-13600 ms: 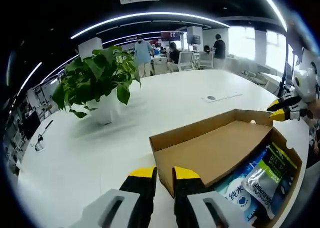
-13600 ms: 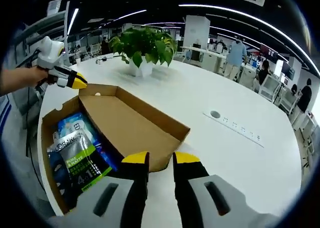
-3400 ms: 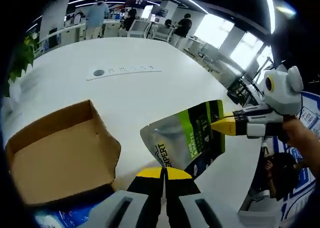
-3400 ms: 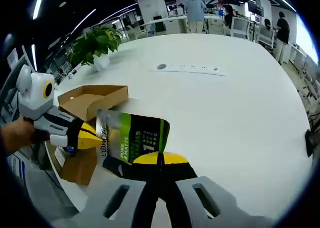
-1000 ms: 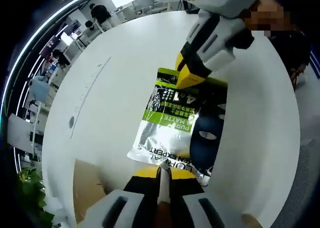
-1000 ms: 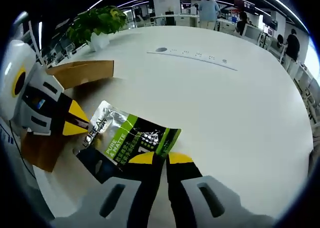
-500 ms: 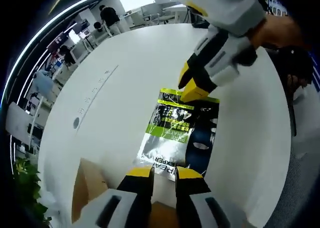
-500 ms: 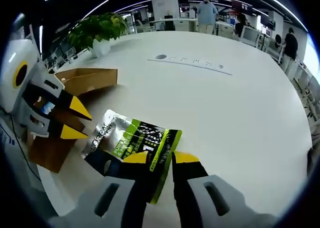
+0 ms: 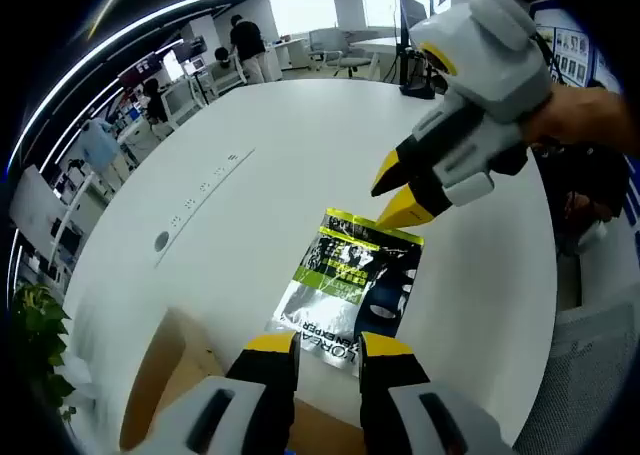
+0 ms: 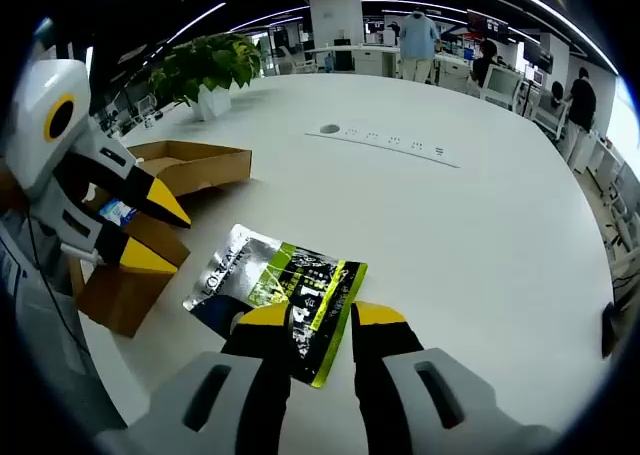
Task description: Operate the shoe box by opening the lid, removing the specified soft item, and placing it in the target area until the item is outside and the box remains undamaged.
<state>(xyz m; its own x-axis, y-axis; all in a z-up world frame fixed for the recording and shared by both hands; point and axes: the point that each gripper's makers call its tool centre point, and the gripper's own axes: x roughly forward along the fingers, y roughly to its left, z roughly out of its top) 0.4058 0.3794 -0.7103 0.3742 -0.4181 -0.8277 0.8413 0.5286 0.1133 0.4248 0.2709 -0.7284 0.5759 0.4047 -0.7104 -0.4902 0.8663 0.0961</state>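
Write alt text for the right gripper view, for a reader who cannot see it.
A silver, green and black L'Oreal pouch lies flat on a white round table, just beyond the open right gripper. At left, the open left gripper hovers over an open cardboard shoe box, with a potted plant and office desks with people behind.
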